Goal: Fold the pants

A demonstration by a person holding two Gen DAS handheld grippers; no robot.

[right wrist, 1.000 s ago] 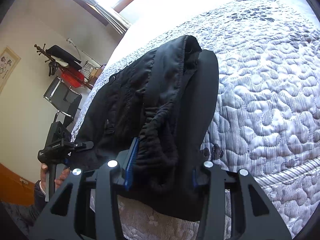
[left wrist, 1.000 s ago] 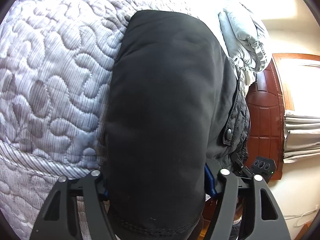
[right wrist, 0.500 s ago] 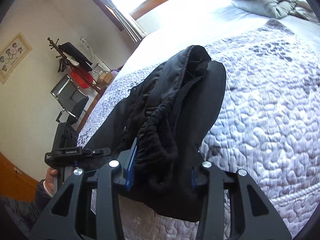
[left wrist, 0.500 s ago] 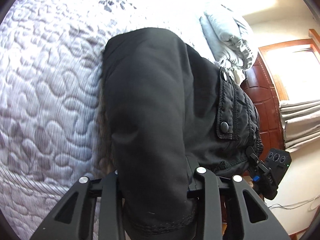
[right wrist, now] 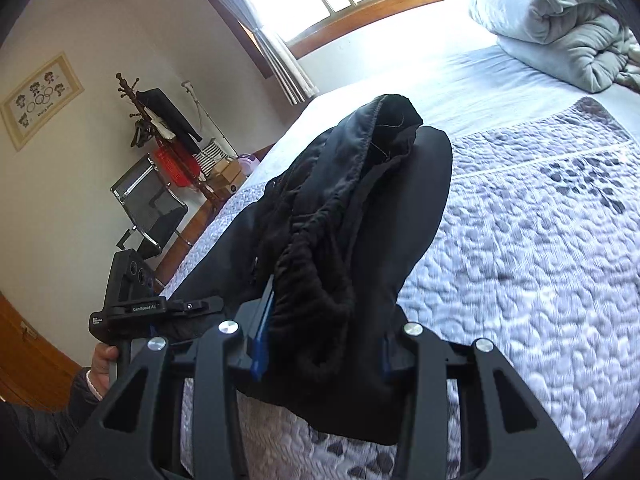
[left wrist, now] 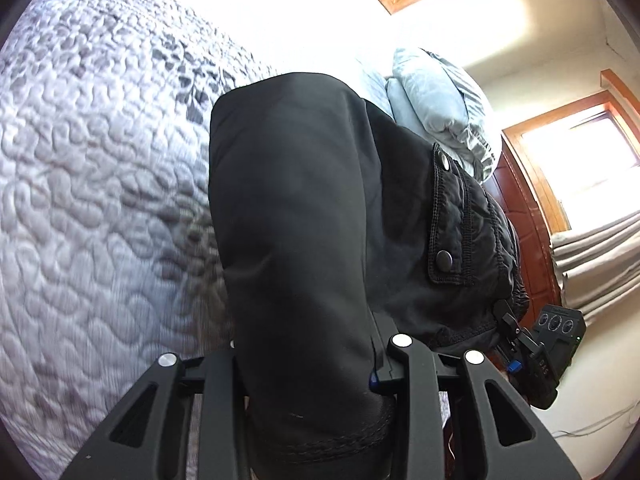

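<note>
Black pants are clamped at both ends by left hand-held gripper and right hand-held gripper; next, carry them forward over the bed.

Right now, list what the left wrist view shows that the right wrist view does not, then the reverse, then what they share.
Only the left wrist view: the snap-buttoned pocket flap, the stacked cream cloth, and the right gripper's body from outside.
Only the right wrist view: the gathered waistband, the coat rack, the chair, the framed picture.
Both: the black pants, pinched by the left gripper and the right gripper, the quilted bed cover, and the bundled grey duvet.
</note>
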